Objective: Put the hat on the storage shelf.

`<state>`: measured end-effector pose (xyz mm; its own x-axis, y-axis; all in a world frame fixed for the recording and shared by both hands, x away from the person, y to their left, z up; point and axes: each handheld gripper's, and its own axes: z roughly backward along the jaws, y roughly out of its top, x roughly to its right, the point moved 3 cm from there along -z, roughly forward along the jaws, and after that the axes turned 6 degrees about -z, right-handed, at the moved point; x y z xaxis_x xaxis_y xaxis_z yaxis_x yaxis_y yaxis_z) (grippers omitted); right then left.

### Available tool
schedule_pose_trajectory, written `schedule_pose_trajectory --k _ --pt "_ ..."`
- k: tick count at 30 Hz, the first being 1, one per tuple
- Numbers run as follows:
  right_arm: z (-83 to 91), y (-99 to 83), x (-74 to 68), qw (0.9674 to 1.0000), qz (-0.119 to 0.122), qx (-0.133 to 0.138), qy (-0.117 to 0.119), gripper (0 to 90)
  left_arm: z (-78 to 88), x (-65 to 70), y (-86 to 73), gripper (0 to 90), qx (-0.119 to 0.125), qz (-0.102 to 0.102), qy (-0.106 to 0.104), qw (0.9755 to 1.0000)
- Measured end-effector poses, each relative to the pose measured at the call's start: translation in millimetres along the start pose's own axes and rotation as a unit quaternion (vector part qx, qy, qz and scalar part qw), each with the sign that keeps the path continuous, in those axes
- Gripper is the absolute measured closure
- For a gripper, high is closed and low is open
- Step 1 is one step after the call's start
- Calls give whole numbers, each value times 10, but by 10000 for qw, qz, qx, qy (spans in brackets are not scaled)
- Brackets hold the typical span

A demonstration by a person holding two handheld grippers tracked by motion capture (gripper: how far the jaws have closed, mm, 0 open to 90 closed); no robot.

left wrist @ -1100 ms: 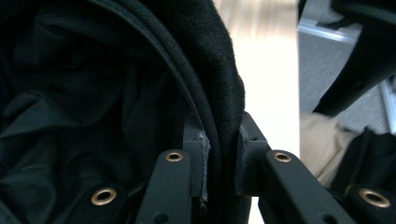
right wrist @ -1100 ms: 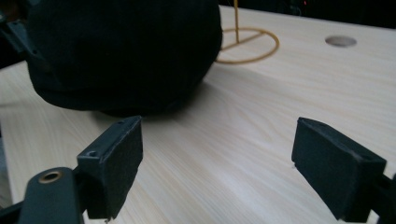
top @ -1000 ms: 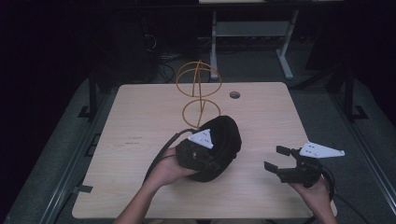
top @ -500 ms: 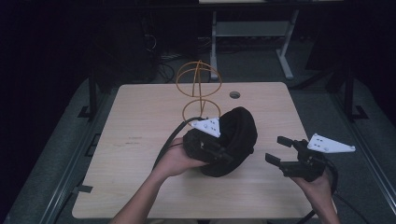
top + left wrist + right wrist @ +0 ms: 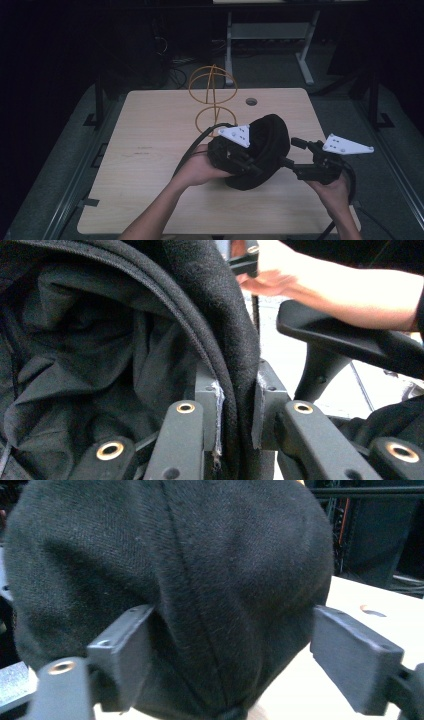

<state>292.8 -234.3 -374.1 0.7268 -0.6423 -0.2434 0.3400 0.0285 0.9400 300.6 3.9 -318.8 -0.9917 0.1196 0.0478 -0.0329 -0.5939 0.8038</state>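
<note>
A black felt hat is held up above the wooden table, near its front right. My left gripper is shut on the hat's brim; in the left gripper view the pads pinch the black cloth edge, with the crumpled lining to the left. My right gripper comes in from the right, and its jaws straddle the hat's crown. Those jaws have just been closing but still stand wide. The right pad is clear of the felt.
A gold wire hat stand stands upright at the table's far middle, just behind the hat. A round cable hole lies to its right. A desk frame stands on the dark floor beyond.
Both hands have risen. The left gripper lifted the hat up and to the right. The right gripper moved in from the right until its jaws came around the crown.
</note>
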Motion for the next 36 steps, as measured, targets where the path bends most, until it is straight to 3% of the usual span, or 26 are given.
schedule_pose_trajectory --k 3,4,8,10,11,12,13,17,21,31,36 --pt "-9 10 6 9999 15 100 124 318 0 4 41 770 50 -75 -52 9999" --pt "-9 10 6 9999 15 100 124 318 0 4 41 770 50 -75 -52 9999" --pt "-29 31 19 9986 17 271 460 598 17 -9 76 770 95 -109 -47 9999" --pt "-39 33 13 9984 51 288 492 647 27 -17 75 767 91 -121 -43 9999" --pt "-68 37 -11 9982 127 268 521 747 33 -23 70 766 101 -111 -41 9999" --pt "-68 37 -11 9982 127 268 521 747 44 -27 64 766 100 -93 -51 9999" --pt "-89 40 -28 9978 157 254 599 808 65 -32 51 764 130 -56 -40 9999" --pt "-85 58 -39 9978 112 264 600 830 108 -45 5 762 166 -24 26 9999" --pt "-25 163 -81 9984 180 350 405 848 161 -74 -54 725 188 63 198 9996" --pt "-41 403 -195 9986 313 344 270 857 290 -153 -170 639 167 189 744 9969" --pt "-94 499 -214 9987 293 360 203 860 350 -158 -225 525 80 152 1271 9917"
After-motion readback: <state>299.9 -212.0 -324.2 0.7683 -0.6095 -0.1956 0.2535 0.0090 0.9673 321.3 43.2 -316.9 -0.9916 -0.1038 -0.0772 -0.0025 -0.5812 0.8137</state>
